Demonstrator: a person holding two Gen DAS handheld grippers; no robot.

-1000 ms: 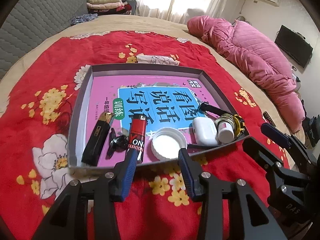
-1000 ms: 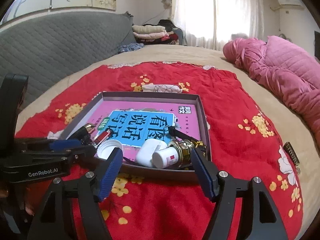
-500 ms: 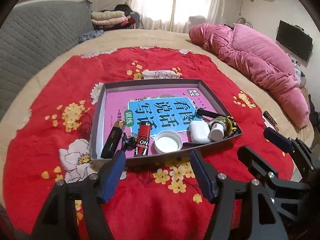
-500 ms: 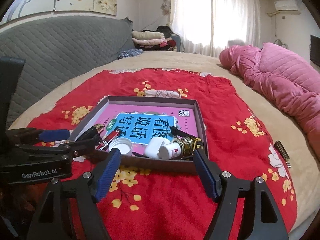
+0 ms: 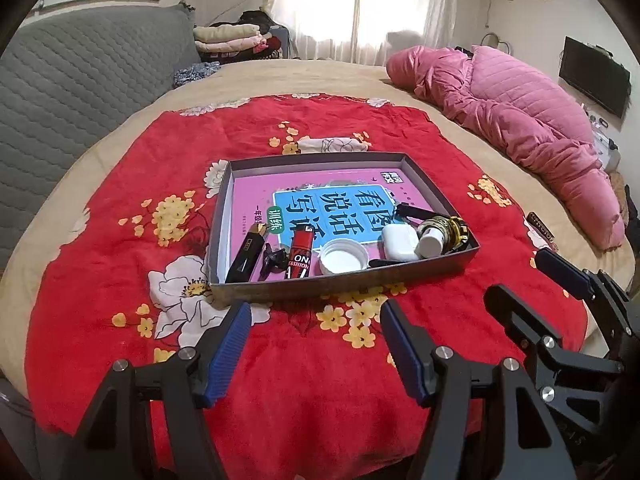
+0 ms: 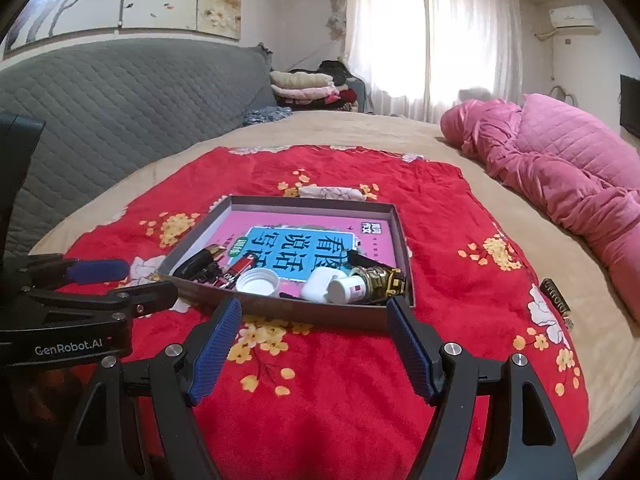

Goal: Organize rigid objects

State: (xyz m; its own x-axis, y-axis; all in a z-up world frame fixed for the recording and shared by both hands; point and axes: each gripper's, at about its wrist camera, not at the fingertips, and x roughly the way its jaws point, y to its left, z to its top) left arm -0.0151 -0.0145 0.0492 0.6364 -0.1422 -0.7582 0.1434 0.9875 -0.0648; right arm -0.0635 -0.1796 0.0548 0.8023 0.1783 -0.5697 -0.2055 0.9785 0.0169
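Observation:
A grey tray (image 5: 340, 286) (image 6: 304, 314) lies on the red flowered cloth (image 5: 120, 208). A pink book (image 5: 320, 192) lines its floor. Along its near side lie a black lighter (image 5: 246, 254), a black clip (image 5: 274, 260), a red tube (image 5: 299, 254), a white lid (image 5: 345, 257) (image 6: 258, 282), a white earbud case (image 5: 398, 240), a small white bottle (image 5: 431, 242) (image 6: 347, 289) and a gold-black piece (image 5: 450, 226). My left gripper (image 5: 314, 348) is open and empty, in front of the tray. My right gripper (image 6: 312, 346) is open and empty, also just short of the tray's near wall.
A pink quilt (image 5: 520, 120) lies along the right of the bed. A small dark bar (image 6: 556, 296) lies on the cloth to the right of the tray. A grey headboard (image 6: 120, 92) and folded clothes (image 6: 304, 88) are behind. The bed's edge is close below both grippers.
Both grippers have drawn back and up from the tray. The left jaws, narrow by the red tube a second ago, have opened wide. The tray's contents have not moved.

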